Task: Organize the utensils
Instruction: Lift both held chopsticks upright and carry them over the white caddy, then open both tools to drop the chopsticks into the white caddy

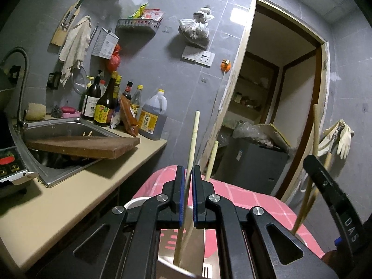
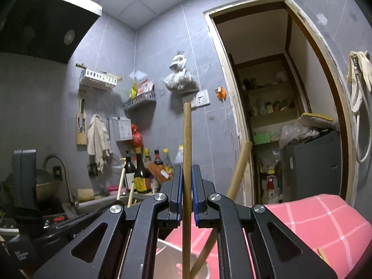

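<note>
My left gripper (image 1: pixel 187 174) is shut on a pale chopstick (image 1: pixel 193 137) that stands upright, its lower end inside a metal holder (image 1: pixel 181 264) below the fingers. A second pale chopstick (image 1: pixel 212 160) leans just right of it. My right gripper (image 2: pixel 187 174) is shut on a darker wooden chopstick (image 2: pixel 186 139), upright, its lower end over a metal holder (image 2: pixel 172 261). A thicker wooden handle (image 2: pixel 239 169) leans to its right. The right gripper (image 1: pixel 330 186) shows at the right edge of the left wrist view with chopsticks (image 1: pixel 307 195). The left gripper (image 2: pixel 24 181) shows at the left of the right wrist view.
A pink checked cloth (image 1: pixel 244 197) covers the surface under the holders. To the left runs a beige counter (image 1: pixel 76 193) with a steel sink (image 1: pixel 67 125), a wooden cutting board (image 1: pixel 88 146) across it and sauce bottles (image 1: pixel 104 107). A doorway (image 1: pixel 279 93) with a dark bin (image 1: pixel 251 162) lies ahead.
</note>
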Demonstrator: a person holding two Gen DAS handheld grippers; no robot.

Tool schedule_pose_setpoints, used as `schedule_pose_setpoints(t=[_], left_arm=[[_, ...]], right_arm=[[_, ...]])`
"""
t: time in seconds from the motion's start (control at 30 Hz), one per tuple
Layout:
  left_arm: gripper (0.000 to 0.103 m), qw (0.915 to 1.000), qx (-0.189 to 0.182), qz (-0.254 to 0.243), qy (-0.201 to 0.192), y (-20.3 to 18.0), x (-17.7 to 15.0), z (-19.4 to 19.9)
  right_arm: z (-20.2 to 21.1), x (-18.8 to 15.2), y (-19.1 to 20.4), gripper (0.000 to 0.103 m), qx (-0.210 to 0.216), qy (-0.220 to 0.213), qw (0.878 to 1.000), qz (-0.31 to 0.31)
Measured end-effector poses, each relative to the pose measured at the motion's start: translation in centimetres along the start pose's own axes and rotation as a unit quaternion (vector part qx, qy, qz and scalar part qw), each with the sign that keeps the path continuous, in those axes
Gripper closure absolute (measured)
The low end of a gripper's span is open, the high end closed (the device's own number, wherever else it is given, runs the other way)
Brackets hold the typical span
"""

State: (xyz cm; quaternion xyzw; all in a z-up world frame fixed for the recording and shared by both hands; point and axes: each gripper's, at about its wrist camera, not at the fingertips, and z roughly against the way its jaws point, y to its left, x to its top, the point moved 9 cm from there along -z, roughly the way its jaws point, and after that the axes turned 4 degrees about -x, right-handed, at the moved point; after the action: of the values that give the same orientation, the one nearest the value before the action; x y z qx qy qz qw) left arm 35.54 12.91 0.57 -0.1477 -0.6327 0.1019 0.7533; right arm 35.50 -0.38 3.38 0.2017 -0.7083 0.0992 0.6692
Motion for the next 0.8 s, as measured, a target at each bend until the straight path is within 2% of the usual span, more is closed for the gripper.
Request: schedule_pose_setpoints(t=[0.27, 0.3, 0.33, 0.37, 0.4, 0.57, 0.7, 0.77, 0.8], left_arm=[[0.097, 0.9999, -0.006, 0.008, 0.009, 0.0, 0.0, 0.8], [0.093, 0.9999, -0.006, 0.007, 0.009, -0.1, 0.0, 0.8], [0.089, 0.9999, -0.008, 0.007, 0.010, -0.1, 0.1, 0.9], [0.078, 0.9999, -0.010, 0.008, 0.010, -0.1, 0.2, 1.1], [0.071, 0.9998, -0.014, 0.013, 0.009, -0.1, 0.3, 1.3], [0.070, 0.9998, -0.017, 0.012, 0.003, -0.3, 1.0, 2.5], [0.062, 0.9997, -0.025, 0.006, -0.004, -1.3, 1.6, 3.8], [0.060, 0.9995, -0.030, 0.000, -0.005, -1.9, 1.8, 4.3], [0.057, 0.9995, -0.031, -0.005, -0.005, -2.4, 1.9, 4.7]], right_arm=[[0.5, -0.6, -0.1, 0.096, 0.001, 0.020, 1.000, 0.003], [0.6, -0.6, -0.1, 0.094, 0.000, 0.021, 1.000, 0.005], [0.8, -0.5, 0.0, 0.089, -0.001, 0.022, 1.000, 0.005], [0.9, -0.4, 0.0, 0.085, -0.001, 0.022, 1.000, 0.005], [1.3, -0.3, -0.1, 0.077, -0.001, 0.019, 1.000, 0.004], [2.7, 1.0, -0.3, 0.077, -0.004, 0.003, 1.000, 0.004], [4.3, 2.7, -0.6, 0.058, -0.005, -0.019, 1.000, 0.001], [5.2, 3.5, -1.0, 0.054, -0.008, -0.027, 1.000, -0.001], [5.4, 3.8, -1.2, 0.048, -0.009, -0.028, 1.000, -0.002]])
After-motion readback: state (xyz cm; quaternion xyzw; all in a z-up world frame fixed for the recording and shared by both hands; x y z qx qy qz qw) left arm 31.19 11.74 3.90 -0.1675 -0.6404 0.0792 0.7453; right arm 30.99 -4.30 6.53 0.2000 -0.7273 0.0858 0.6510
